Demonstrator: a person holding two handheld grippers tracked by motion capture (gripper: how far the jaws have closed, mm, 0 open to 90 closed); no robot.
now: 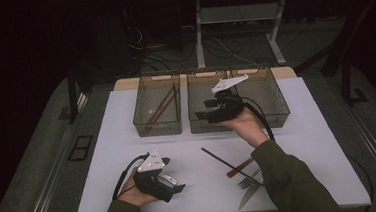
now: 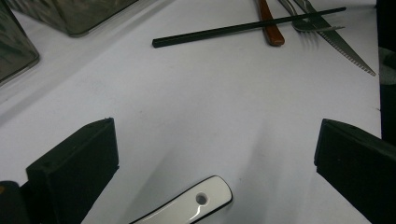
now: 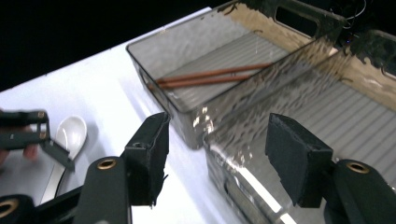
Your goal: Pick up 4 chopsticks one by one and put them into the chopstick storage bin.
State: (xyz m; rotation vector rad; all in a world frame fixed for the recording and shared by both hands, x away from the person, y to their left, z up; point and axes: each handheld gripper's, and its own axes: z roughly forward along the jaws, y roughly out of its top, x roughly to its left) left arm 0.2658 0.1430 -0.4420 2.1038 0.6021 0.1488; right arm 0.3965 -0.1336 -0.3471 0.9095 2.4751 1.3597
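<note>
White table (image 1: pixel 308 127), dark room. Spoon (image 2: pixel 194 203) lies between my left gripper's (image 1: pixel 174 184) wide jaws: glazed, slippery, brittle, so I'd pinch the handle. Right gripper (image 1: pixel 202 116) hovers half-open, empty, over a bin (image 1: pixel 270 92).

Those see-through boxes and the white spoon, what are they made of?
The boxes look like smoky clear plastic: the brown chopsticks inside show through the rippled, glossy walls. The spoon looks like glazed ceramic, or possibly hard plastic: it is plain white and smooth, and its handle catches a bright shine. The look alone leaves that open.
</note>
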